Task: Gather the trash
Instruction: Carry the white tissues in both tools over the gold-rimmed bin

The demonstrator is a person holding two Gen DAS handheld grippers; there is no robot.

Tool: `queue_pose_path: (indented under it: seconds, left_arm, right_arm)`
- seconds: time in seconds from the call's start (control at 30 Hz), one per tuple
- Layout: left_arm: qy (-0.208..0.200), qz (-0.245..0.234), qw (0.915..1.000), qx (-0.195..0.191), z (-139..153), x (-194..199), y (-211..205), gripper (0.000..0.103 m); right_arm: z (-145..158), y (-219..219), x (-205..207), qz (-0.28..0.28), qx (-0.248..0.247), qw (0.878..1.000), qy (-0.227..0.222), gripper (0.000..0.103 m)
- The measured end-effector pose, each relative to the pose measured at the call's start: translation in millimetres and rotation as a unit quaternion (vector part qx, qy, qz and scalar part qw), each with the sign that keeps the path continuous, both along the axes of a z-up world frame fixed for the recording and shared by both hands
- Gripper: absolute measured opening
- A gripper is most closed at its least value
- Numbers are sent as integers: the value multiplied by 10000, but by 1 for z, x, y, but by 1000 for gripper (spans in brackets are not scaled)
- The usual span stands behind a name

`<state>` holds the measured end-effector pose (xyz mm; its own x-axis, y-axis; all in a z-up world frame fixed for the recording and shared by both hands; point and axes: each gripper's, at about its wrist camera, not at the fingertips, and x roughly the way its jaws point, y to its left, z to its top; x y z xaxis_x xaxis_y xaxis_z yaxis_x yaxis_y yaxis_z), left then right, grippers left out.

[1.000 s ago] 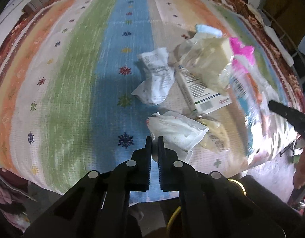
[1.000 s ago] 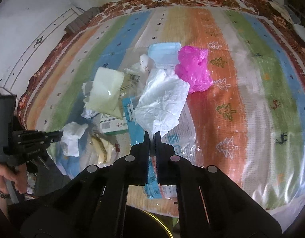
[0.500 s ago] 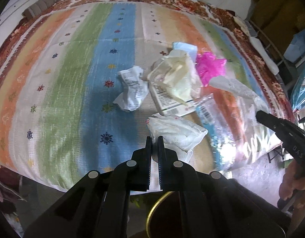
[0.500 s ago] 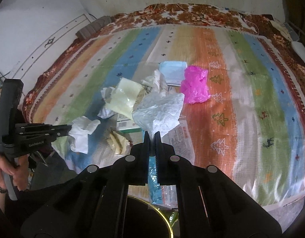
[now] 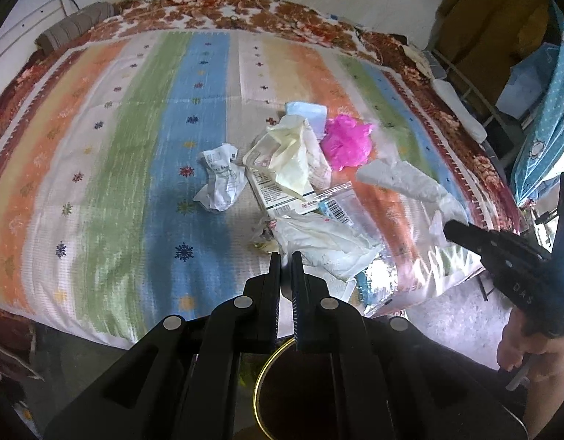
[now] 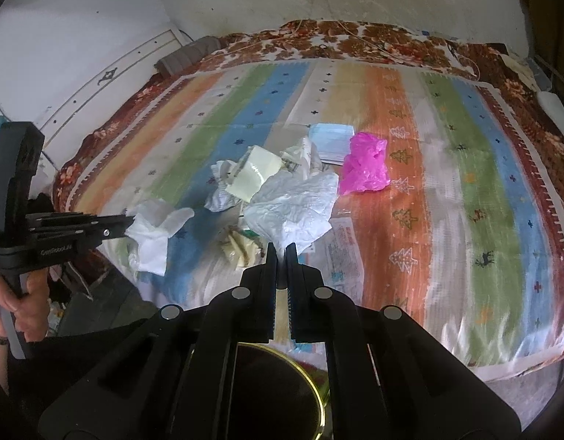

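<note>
"DAS" on right gripper [image 5: 451, 228]

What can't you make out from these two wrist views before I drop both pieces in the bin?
- Dark round bin with yellow rim: mostly hidden by the hand-held gripper body in both views; contents not visible.
- Flat printed clear plastic packet: text blurred; its near end is behind the right hand-held gripper.
- Small yellowish scraps: too small to identify.
- Crumpled white tissue in the left hand-held gripper: the pinch point is hidden by the fingers.
</note>
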<state>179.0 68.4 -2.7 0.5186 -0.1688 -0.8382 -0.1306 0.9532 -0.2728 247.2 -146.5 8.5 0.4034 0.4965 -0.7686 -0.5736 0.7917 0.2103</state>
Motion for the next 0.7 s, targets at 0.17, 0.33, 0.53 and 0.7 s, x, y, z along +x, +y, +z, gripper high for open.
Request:
queue_pose_path:
  seconds: [0.17, 0.33, 0.53, 0.7]
  left_arm:
    - [-162, -52, 9997, -159, 12, -11, -5, 5]
    - [-260, -113, 9993, -244, 18, -26, -14, 5]
    - [-297, -156, 9991, -255, 18, -47, -27, 5]
    - [-313, -248, 9989, -244, 15, -65, -38, 5]
  right_arm:
    - [8, -6, -24, 94, -20, 9999, -72, 4]
    - [13, -11, -54, 201, 9, 9998, -94, 4]
    - [13, -21, -86, 316, -2, 9994, -128, 4]
    - [5, -32, -104, 251, -18, 9997, -45, 4]
